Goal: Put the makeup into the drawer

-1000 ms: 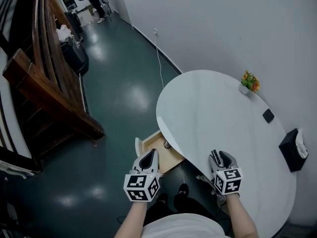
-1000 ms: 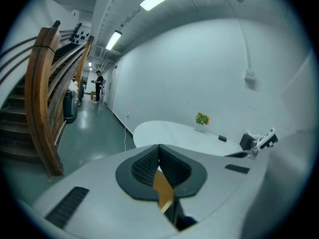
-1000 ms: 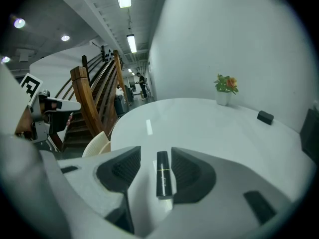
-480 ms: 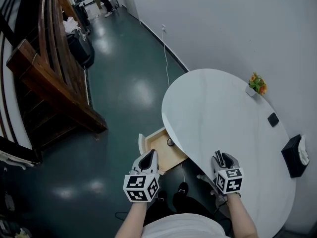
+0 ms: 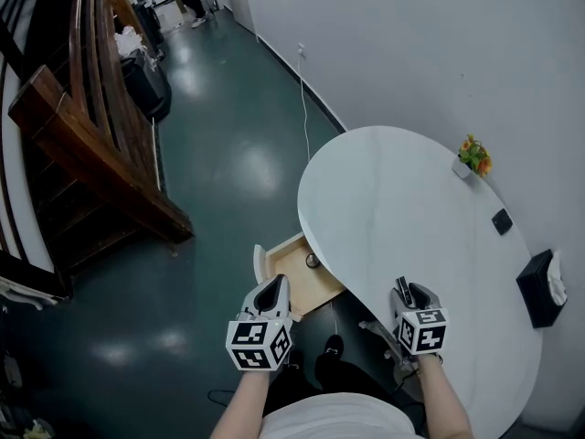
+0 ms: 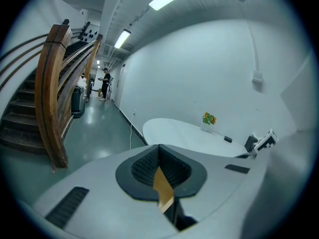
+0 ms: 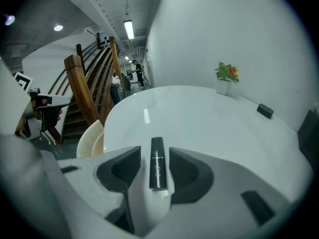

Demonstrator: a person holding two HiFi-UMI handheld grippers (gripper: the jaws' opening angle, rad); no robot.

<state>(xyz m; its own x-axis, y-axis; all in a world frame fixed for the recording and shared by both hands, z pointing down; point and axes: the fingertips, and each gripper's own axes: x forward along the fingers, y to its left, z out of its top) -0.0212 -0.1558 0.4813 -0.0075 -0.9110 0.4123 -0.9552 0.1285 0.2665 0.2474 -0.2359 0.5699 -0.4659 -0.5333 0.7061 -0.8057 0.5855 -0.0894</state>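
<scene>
Black tube (image 7: 158, 162) was pinched between the right gripper (image 5: 409, 293) jaws, over the table (image 5: 402, 199) edge; left gripper (image 5: 271, 293) jaws were pressed together, empty (beside the open wooden drawer (image 5: 288, 280)).

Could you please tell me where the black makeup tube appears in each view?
Head view: makeup tube at lower right, in the right gripper, above the white table.
Left gripper view: not visible.
Right gripper view: lower centre, clamped between the jaws.
Shared landmark: potted flowers, in all three views.
</scene>
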